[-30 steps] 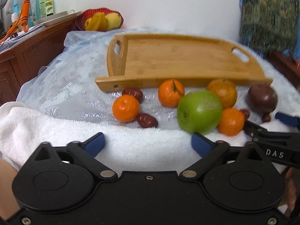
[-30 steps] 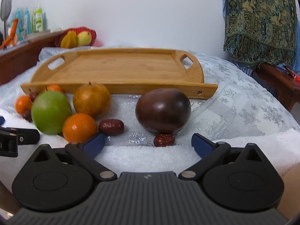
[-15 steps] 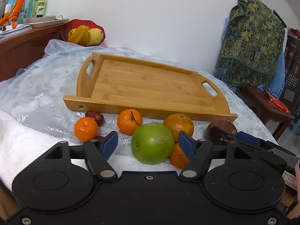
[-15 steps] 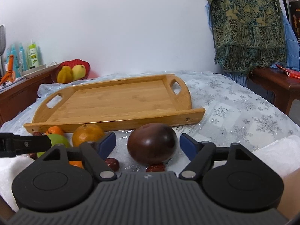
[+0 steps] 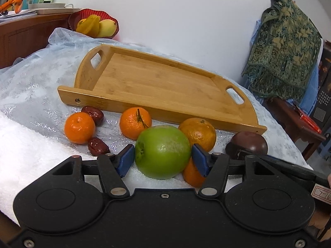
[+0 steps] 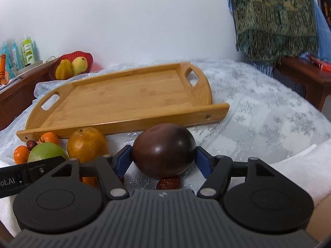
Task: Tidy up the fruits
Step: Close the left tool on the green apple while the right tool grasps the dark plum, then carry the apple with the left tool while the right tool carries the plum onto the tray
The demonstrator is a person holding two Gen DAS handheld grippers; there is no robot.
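Observation:
A green apple (image 5: 163, 155) lies on the white towel between the blue pads of my left gripper (image 5: 163, 155). Its jaws are closing and both pads touch the apple's sides. A dark purple fruit (image 6: 163, 148) sits between the pads of my right gripper (image 6: 163, 157), whose jaws are also closing, with both pads against it. Around the apple lie three small oranges (image 5: 79, 127) (image 5: 135, 123) (image 5: 191, 175), a larger orange (image 5: 197, 133) and red dates (image 5: 98, 146). Behind them stands the bamboo tray (image 5: 157, 82), with nothing in it. The right gripper's body (image 5: 289, 167) shows at the left wrist view's right edge.
A red bowl of yellow fruit (image 5: 94, 25) stands at the back left beside a wooden cabinet (image 5: 24, 35) with bottles. A patterned cloth (image 5: 283, 47) hangs over furniture at the right. A glittery cover (image 6: 258, 111) spreads over the table, and another date (image 6: 168, 183) lies under the purple fruit.
Both grippers moved in over their fruits and narrowed their jaws: the left now brackets the green apple, the right the dark purple fruit. Both views rolled.

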